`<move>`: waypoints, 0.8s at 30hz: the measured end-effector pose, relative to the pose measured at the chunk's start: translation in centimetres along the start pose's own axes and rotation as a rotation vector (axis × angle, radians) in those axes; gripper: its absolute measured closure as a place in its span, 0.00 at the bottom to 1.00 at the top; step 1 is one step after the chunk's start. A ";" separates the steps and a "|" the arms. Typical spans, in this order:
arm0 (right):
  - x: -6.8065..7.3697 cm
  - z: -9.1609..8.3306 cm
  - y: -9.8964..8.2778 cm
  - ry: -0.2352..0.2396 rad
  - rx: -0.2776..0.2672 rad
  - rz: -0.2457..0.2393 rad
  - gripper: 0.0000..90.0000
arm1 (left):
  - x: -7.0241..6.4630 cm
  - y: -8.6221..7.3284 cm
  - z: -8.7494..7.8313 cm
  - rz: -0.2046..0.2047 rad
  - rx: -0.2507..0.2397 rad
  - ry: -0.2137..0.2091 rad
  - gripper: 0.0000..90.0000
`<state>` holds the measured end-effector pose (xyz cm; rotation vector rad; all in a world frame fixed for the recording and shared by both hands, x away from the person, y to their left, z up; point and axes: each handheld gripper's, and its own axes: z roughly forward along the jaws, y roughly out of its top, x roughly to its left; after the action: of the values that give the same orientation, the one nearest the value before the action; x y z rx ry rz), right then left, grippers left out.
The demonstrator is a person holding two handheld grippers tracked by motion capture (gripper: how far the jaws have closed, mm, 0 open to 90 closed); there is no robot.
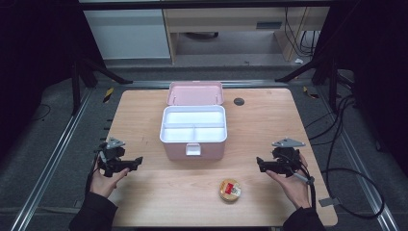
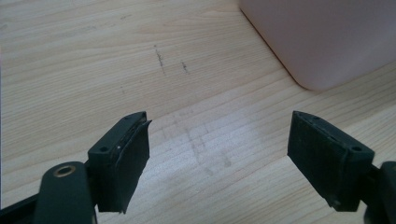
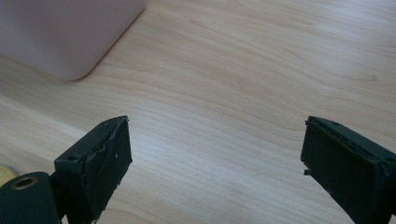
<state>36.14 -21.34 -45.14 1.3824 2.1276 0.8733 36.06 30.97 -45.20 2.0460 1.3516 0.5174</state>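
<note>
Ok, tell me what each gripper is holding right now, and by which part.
Nothing is held. The left gripper and right gripper both stand open over bare table; the round tin lies untouched near the front edge.

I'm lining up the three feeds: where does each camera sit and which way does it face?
High view: above the person's side, facing forward and down on the table; both hands and grippers show.
Left gripper view: rides the left gripper, jaws open, facing the pink box.
Right gripper view: rides the right gripper, likewise.
All share the box.

Open pink box (image 1: 194,127), lid upright, mid-table; round yellow tin (image 1: 230,189) lying flat near front edge.
</note>
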 end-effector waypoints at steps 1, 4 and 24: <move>0.2 0.0 0.1 0.004 0.003 -0.004 0.10 | 0.0 0.1 0.0 0.000 -0.002 0.003 0.23; 0.8 -0.2 0.2 0.020 0.010 -0.013 0.10 | -0.1 -0.1 0.1 -0.003 0.000 0.000 0.23; 7.1 -0.6 0.8 0.136 0.100 -0.094 0.16 | -1.1 -0.2 0.8 0.055 0.044 0.004 0.24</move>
<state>33.40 -14.74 -44.36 1.2916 2.3475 0.8566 36.00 29.80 -45.92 2.1240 1.3235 0.5196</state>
